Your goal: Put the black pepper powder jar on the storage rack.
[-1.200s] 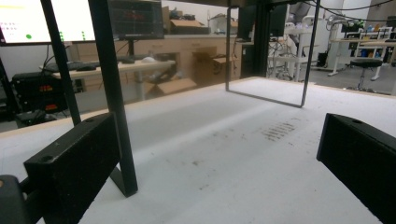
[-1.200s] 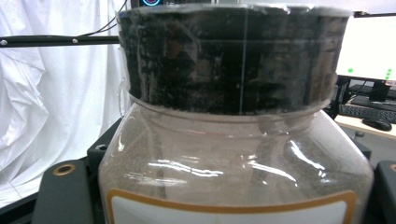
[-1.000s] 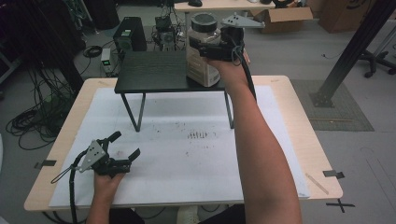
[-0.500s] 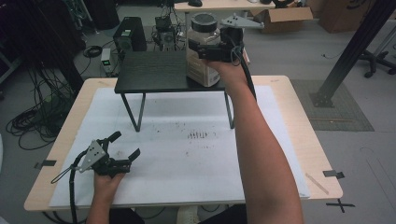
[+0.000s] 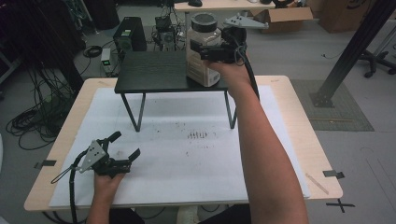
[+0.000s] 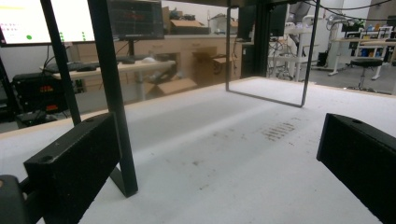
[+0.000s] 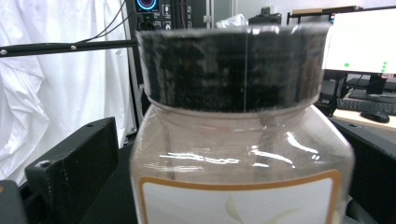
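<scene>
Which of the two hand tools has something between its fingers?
The right gripper, up at the black-lidded jar on the black stand; the left gripper is empty.

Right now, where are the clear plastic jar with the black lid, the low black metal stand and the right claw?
Clear plastic jar with black lid (image 5: 202, 56), high view, its body.
Low black metal stand (image 5: 152, 71), high view, bare top.
Right claw (image 5: 205, 52), high view, between its fingertips.

I'm working at a table (image 5: 289, 116) wearing a white sheet (image 5: 187, 154); a black stand (image 5: 154, 72) sitting near its far edge is carrying a jar (image 5: 201, 56).
</scene>
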Motion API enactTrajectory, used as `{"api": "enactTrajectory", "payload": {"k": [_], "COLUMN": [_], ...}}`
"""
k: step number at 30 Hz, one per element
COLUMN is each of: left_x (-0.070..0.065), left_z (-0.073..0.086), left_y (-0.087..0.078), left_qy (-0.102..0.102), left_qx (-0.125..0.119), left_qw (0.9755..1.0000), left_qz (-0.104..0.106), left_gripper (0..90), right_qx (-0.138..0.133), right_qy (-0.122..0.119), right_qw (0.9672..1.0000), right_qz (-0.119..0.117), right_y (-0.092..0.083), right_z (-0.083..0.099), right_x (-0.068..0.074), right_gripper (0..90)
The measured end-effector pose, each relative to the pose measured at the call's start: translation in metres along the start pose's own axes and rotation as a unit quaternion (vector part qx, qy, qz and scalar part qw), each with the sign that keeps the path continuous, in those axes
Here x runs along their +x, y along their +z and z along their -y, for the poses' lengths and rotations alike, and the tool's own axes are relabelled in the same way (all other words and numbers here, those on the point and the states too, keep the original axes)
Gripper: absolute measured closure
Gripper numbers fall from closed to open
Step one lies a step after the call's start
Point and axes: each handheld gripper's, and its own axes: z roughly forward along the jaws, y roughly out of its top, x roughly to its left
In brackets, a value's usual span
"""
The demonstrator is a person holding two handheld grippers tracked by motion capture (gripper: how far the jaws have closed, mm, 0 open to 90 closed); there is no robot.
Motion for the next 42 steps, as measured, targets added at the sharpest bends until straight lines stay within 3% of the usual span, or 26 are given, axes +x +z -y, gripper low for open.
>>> {"api": "enactTrajectory", "payload": {"k": [17,29,42], "left_x": [0.000,0.000,0.000], "left_z": [0.000,0.000,0.000], "left_y": [0.000,0.000,0.000], "left_qy": [-0.001,-0.001,-0.002], "left_qx": [0.000,-0.001,-0.001], "left_qw": [1.0000,1.0000,1.0000], "left_qz": [0.000,0.000,0.000], "left_gripper": [0.2,0.2,0.2], "right_qx": [-0.018,-0.035,-0.053], "right_qy": [0.003,-0.006,-0.010], "right_qw": [0.9998,0.9993,0.9978], "right_qz": [0.003,-0.012,-0.037], "right_y": [-0.036,-0.063,-0.088], "right_z": [0.003,0.014,0.034], "right_x": [-0.003,0.000,0.015], "right_gripper": [0.0,0.0,0.0]}}
